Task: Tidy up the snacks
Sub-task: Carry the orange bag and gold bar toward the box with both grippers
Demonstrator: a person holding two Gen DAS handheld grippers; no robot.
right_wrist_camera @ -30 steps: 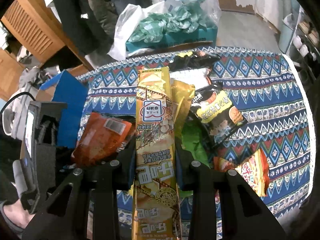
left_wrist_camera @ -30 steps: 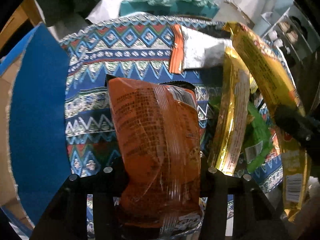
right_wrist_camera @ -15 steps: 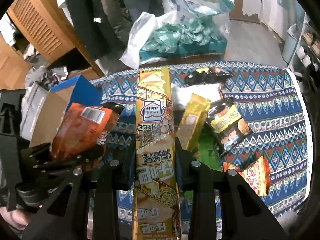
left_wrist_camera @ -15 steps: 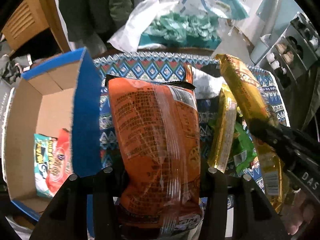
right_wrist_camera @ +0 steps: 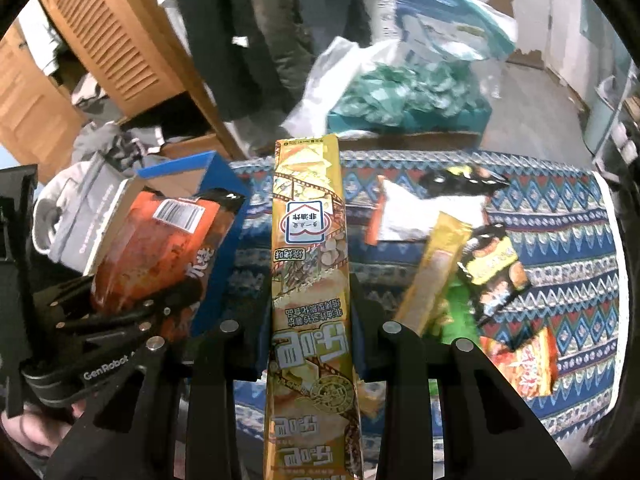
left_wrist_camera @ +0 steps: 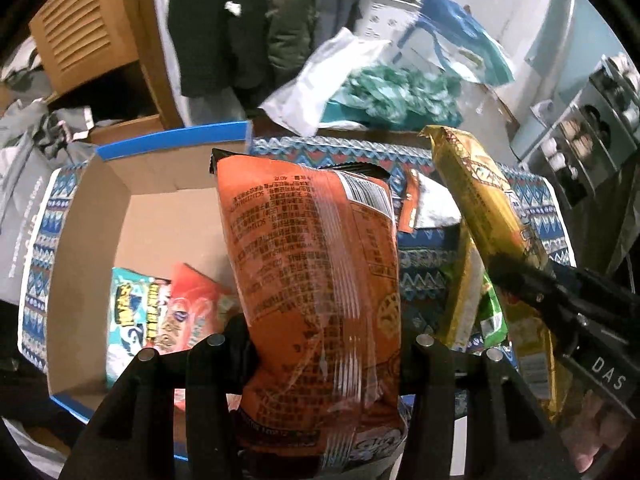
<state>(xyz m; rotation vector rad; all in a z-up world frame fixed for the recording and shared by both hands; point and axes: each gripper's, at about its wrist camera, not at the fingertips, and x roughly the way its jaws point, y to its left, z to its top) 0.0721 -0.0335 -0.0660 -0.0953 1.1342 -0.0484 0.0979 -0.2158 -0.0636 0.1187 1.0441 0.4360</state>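
My left gripper [left_wrist_camera: 320, 344] is shut on an orange snack bag [left_wrist_camera: 316, 272], held upright above the table. Left of the bag lies an open cardboard box with blue edges [left_wrist_camera: 92, 216]; a teal packet [left_wrist_camera: 132, 312] and a red packet [left_wrist_camera: 192, 308] lie in it. My right gripper [right_wrist_camera: 310, 320] is shut on a long yellow snack pack [right_wrist_camera: 310, 248], also lifted. In the right wrist view the left gripper [right_wrist_camera: 132, 316] with the orange bag [right_wrist_camera: 160, 248] is at the left, next to the box [right_wrist_camera: 216, 176]. In the left wrist view the yellow pack [left_wrist_camera: 480, 196] and right gripper [left_wrist_camera: 532, 284] are at the right.
Several snacks lie on the patterned tablecloth [right_wrist_camera: 560, 216]: a gold stick pack [right_wrist_camera: 436, 268], a black-yellow bag [right_wrist_camera: 492, 268], a green packet [right_wrist_camera: 460, 312], an orange-yellow bag [right_wrist_camera: 524, 360], a white-orange packet [right_wrist_camera: 404, 216]. Behind the table stand a teal box with white bags [right_wrist_camera: 400, 96] and a wooden cabinet [right_wrist_camera: 120, 48].
Both grippers have risen with their snacks. The left view has swung left, so the open box with its packets now shows beside the orange bag.
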